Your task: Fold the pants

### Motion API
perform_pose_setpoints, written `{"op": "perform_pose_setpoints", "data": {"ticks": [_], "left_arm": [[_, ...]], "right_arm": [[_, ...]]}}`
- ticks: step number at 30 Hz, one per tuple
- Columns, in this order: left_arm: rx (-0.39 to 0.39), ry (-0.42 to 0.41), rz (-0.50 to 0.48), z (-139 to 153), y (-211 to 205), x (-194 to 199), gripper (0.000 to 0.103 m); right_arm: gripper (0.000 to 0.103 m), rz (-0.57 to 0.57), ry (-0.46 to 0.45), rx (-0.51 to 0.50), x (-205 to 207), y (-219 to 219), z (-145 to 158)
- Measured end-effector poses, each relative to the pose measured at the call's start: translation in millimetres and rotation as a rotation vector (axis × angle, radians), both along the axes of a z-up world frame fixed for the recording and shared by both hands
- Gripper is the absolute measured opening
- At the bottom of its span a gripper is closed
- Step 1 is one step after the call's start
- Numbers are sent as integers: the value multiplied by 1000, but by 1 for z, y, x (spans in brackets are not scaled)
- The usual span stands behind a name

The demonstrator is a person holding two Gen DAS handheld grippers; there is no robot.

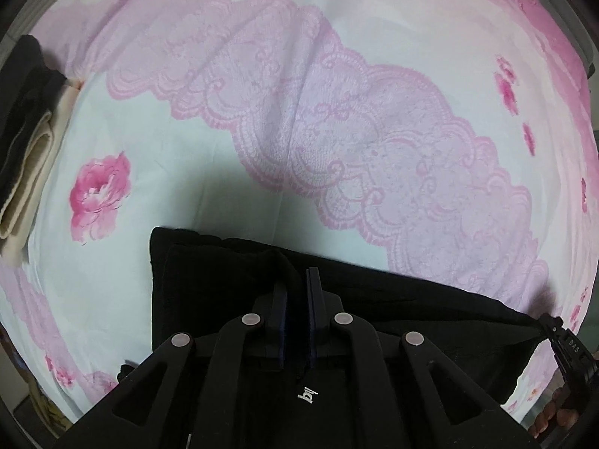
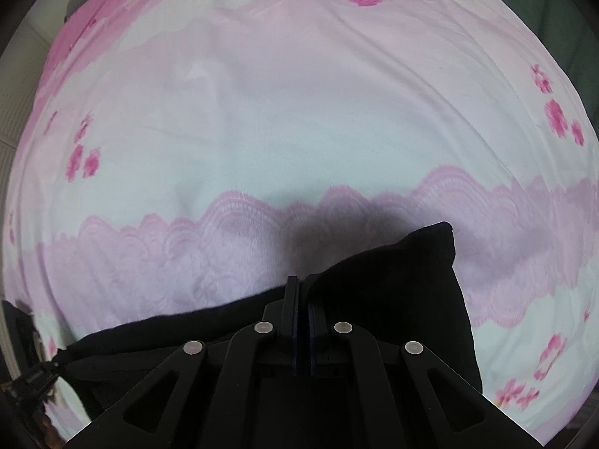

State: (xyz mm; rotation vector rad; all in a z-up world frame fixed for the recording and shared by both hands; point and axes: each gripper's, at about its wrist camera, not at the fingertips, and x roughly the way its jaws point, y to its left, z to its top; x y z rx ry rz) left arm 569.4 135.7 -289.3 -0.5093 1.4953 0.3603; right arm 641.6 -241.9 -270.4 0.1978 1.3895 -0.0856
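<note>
The black pants (image 1: 393,310) hang stretched between my two grippers above a pink floral bedsheet (image 1: 262,112). My left gripper (image 1: 297,280) is shut on the pants' top edge near their left corner. My right gripper (image 2: 301,288) is shut on the same black pants (image 2: 393,292) near their right corner, which sticks up past the fingers. Each gripper shows at the edge of the other's view: the right one in the left wrist view (image 1: 561,340), the left one in the right wrist view (image 2: 37,374). The fabric below the grippers is hidden.
A stack of folded clothes, black (image 1: 22,86) over cream (image 1: 33,172), lies at the sheet's left edge. The sheet (image 2: 299,112) spreads wide ahead, with light wrinkles. A grey floor or wall edge shows at the far corners.
</note>
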Motion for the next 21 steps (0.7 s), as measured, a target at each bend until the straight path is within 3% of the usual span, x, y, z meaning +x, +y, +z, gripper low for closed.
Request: {"op": "perform_pose_setpoints", "data": {"ticks": [1, 3, 4, 5, 7, 15, 17, 21], "left_arm": [[-21, 12, 2, -1, 2, 2, 15], [-76, 3, 12, 1, 7, 6, 30], [-96, -15, 23, 5, 10, 7, 44], [-98, -47, 40, 12, 14, 7, 57], [-40, -93, 36, 27, 18, 9, 71], [147, -305, -221, 94, 26, -21, 71], [192, -358, -287, 107, 35, -39, 71], [178, -374, -340, 101, 54, -66, 71]], "right_arm": [[6, 0, -1, 0, 2, 0, -1], [28, -2, 22, -9, 6, 2, -3], [53, 7, 12, -29, 7, 3, -1], [65, 14, -10, -46, 7, 4, 4], [65, 46, -68, -70, 4, 9, 19], [66, 174, -248, -122, -45, 38, 92], [71, 212, -291, -131, -67, 44, 111], [74, 265, -332, -150, -112, 75, 127]]}}
